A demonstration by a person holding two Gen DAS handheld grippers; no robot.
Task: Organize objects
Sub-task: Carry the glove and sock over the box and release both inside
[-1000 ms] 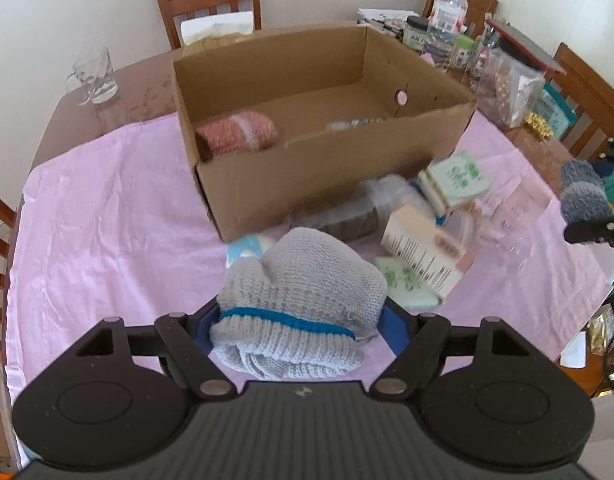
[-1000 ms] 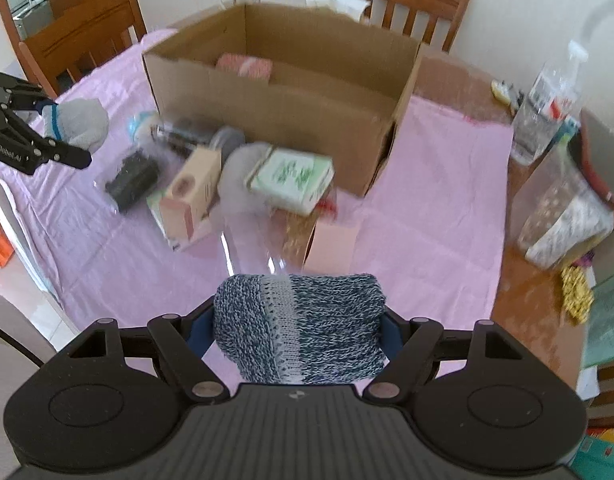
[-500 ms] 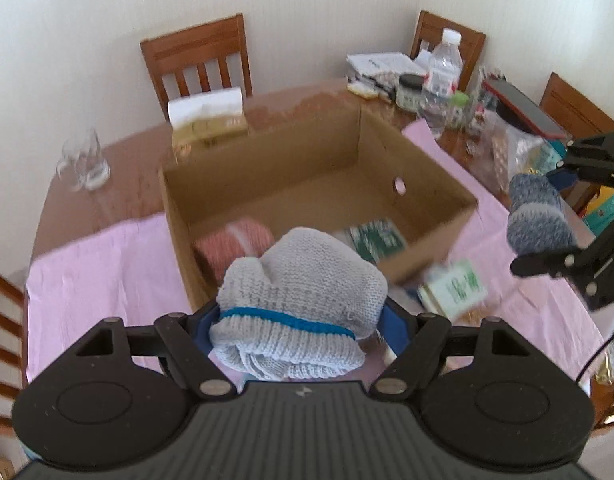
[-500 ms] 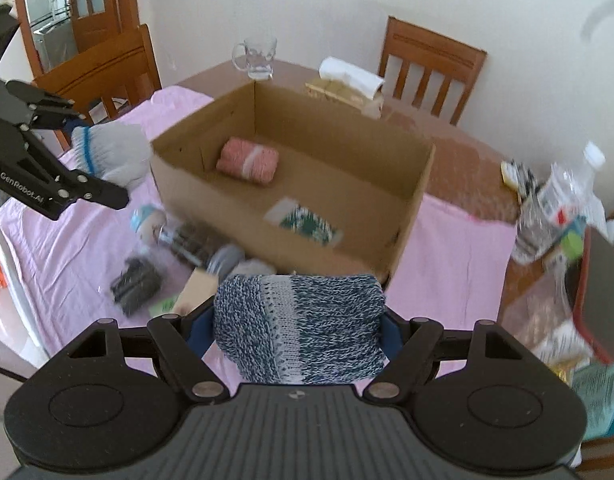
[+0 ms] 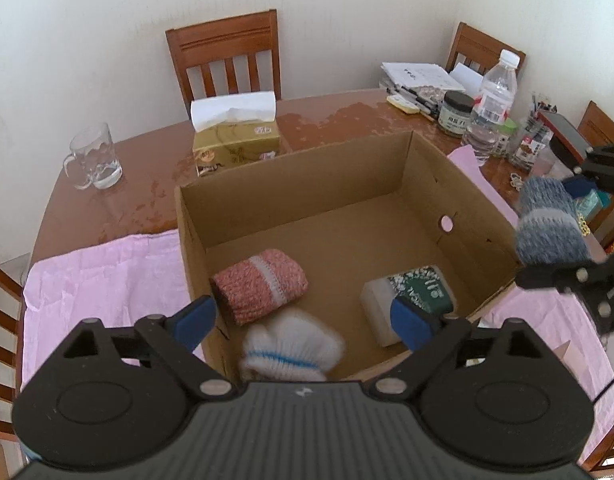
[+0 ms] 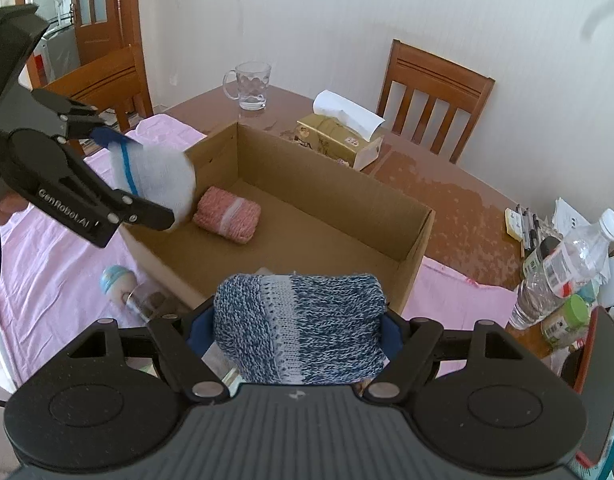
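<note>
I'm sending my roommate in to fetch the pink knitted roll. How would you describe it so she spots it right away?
Find the open cardboard box on the wooden dining table. On the box floor, near the corner on the pink tablecloth's side, lies the pink knitted roll. It is the only salmon-pink bundle, with one white band around it, unlike the green-printed pack and the white glove nearby.

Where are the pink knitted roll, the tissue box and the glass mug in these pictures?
pink knitted roll [image 5: 261, 284]: left wrist view, on its pale middle stripe.
tissue box [image 5: 235, 145]: left wrist view, on its gold front face.
glass mug [image 6: 253, 85]: right wrist view, on its clear side wall.
</note>
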